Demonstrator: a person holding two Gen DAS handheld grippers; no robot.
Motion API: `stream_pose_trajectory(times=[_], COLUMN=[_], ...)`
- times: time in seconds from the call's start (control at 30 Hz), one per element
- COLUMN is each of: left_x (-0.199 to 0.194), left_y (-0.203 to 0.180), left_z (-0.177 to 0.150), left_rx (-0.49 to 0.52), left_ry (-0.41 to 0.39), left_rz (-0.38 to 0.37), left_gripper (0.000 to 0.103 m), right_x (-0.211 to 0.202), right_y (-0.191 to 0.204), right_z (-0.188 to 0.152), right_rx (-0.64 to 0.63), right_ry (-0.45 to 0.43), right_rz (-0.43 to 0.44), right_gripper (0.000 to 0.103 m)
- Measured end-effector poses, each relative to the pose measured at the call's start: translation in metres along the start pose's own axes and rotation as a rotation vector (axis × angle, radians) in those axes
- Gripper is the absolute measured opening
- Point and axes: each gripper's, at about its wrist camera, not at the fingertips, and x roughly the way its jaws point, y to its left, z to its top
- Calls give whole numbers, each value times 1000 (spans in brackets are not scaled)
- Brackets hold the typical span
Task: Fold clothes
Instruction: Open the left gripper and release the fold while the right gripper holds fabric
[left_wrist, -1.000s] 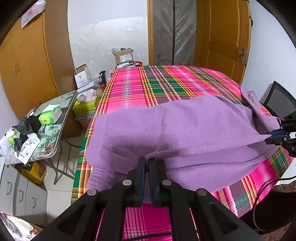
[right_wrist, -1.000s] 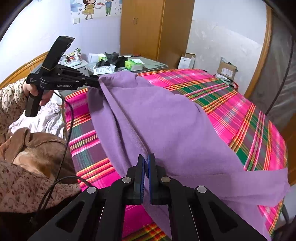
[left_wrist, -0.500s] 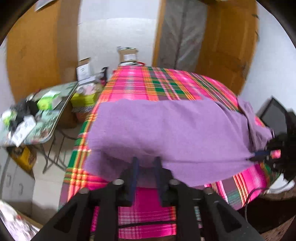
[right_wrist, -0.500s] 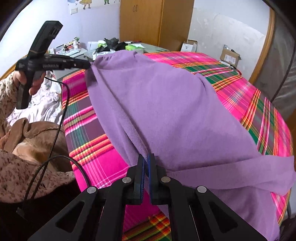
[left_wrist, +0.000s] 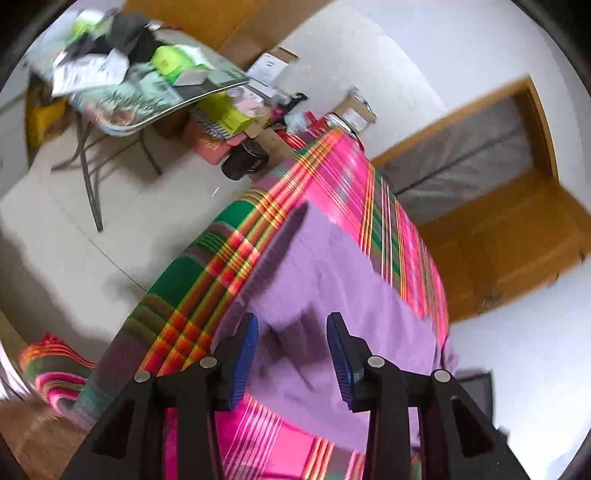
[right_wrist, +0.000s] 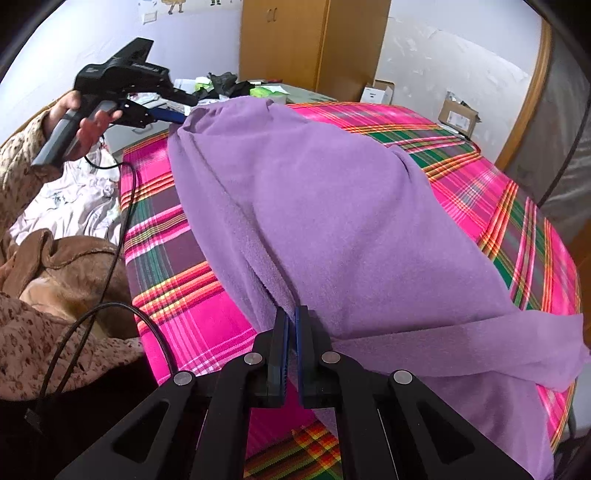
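My left tongs (left_wrist: 291, 354) are spread wide, blue pads apart, nothing between them; they hang just above the near edge of the purple fleece garment (right_wrist: 332, 206), camera tilted hard and blurred. My right tongs (right_wrist: 291, 332) are clamped on the garment's hem, pads pressed together with the fleece edge pinched in at 12 o'clock of the frame. The garment lies spread over the bed with the pink plaid sheet (right_wrist: 480, 173), bulk running from my right tongs up toward 11 o'clock, one strip, sleeve or band, cannot tell which, trailing off at 3 o'clock over the bed edge. In the right view my left hand (right_wrist: 83, 125) grips the handle of the left tool at 10 o'clock, its blue-tipped fingers just beside the garment's far corner; contact unclear from there. In the left view the garment (left_wrist: 332, 295) sits at centre on the sheet (left_wrist: 207, 280), corner of bed at 9 o'clock. Black cable (right_wrist: 110, 229) loops down at 8 o'clock. White crumpled cloth (right_wrist: 70, 199) and brown garment (right_wrist: 59, 266) off the bed at 9 o'clock. Cluttered folding table (left_wrist: 147, 96) at 11 o'clock in the left view, cardboard box (right_wrist: 458, 112) at 2 o'clock by the wall, wooden wardrobe (right_wrist: 306, 44) at 12 o'clock.
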Motion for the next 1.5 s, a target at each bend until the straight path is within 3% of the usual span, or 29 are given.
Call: stream_pose_trajectory(times=[0.13, 0.17, 0.27, 0.47, 0.73, 0.93, 1.1, 1.27, 1.5], left_x=[8, 7, -2, -29, -15, -12, -23, -41, -43], left_y=[-1, -2, -3, -8, 7, -5, -11, -35, -74], left_z=[5, 5, 2, -16, -22, -26, -28, -33, -42], left_rx=[-27, -28, -21, 23, 14, 81, 56, 93, 172], left_ry=[7, -4, -43, -112, -87, -82, -107, -210, -261], left_rz=[29, 42, 64, 107, 193, 305, 317, 351, 331], left_gripper=[37, 26, 12, 12, 13, 25, 25, 24, 24], right_x=[-1, -1, -5, -20, -9, -1, -6, -24, -42], right_y=[1, 1, 1, -3, -2, -10, -19, -36, -74], right_z=[0, 0, 2, 2, -3, -2, -3, -4, -12], right_rx=[2, 2, 6, 20, 28, 75, 113, 178, 298], right_ry=[-3, -4, -17, -49, -9, 17, 16, -24, -83], right_rz=[-5, -7, -8, 1, 29, 75, 123, 158, 119], right_gripper=[4, 4, 3, 3, 3, 5, 6, 9, 16])
